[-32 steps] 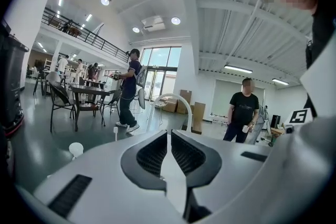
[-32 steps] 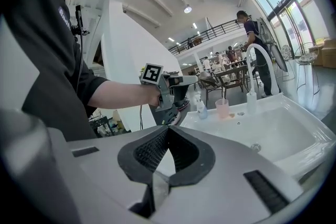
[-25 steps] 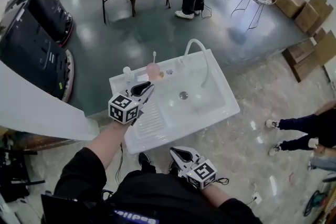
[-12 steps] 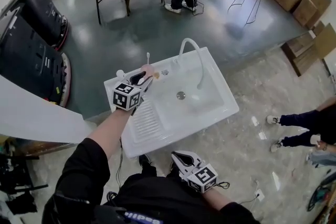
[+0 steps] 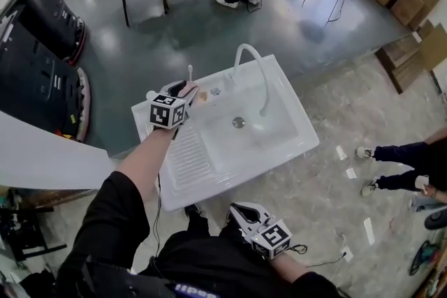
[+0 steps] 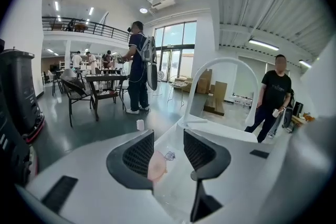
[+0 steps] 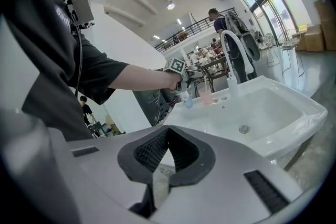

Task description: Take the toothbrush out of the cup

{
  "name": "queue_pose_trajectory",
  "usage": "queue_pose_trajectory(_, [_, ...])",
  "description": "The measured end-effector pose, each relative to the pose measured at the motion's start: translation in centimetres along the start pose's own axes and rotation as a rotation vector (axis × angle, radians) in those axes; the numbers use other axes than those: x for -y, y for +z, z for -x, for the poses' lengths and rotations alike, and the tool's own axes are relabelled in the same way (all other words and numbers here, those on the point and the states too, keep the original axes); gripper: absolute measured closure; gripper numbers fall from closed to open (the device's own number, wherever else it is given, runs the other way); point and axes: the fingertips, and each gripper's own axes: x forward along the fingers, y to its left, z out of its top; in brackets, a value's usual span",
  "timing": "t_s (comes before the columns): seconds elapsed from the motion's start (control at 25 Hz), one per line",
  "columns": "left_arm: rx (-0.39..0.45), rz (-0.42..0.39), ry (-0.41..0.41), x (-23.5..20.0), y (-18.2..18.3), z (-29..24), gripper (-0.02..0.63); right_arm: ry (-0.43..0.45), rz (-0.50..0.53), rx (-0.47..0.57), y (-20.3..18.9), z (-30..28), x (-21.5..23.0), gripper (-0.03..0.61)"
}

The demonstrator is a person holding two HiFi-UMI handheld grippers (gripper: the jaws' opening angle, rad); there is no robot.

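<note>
Your left gripper (image 5: 184, 89) reaches to the back ledge of the white sink (image 5: 209, 171), and its jaws have just been opening and now stand wide apart; the pink cup (image 6: 156, 166) shows low in the gap between them, close by one jaw, with neither pad pressing on it; the toothbrush (image 5: 191, 73) stands upright in that cup, its head above the gripper, near the curved tap (image 5: 253, 63). Your right gripper (image 5: 239, 210) hangs low near your body, well apart from the cup, its jaws together on nothing.
</note>
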Motion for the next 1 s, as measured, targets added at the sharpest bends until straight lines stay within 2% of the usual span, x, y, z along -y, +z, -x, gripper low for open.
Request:
queue_pose_trajectory(0.28, [-0.060, 0.030, 0.052, -1.7, -0.7, -2.6, 0.449, -0.008, -0.027, -0.008, -0.1, 0.0, 1.0, 0.568])
queue_pose_trajectory(0.48, [-0.117, -0.002, 0.085, -3.0, -1.3, -4.2, 0.449, -0.019, -0.056, -0.038, -1.6, 0.1, 1.3, 0.568])
queue_pose_trajectory(0.64, [-0.172, -0.038, 0.111, -3.8, -1.7, -5.6, 0.449, -0.015, -0.078, -0.012, -1.6, 0.4, 1.6, 0.568])
queue_pose_trajectory(1.0, [-0.215, -0.032, 0.139, -5.3, -2.5, -7.6, 0.451, -0.026, -0.127, -0.053, -3.0, 1.3, 2.2, 0.568])
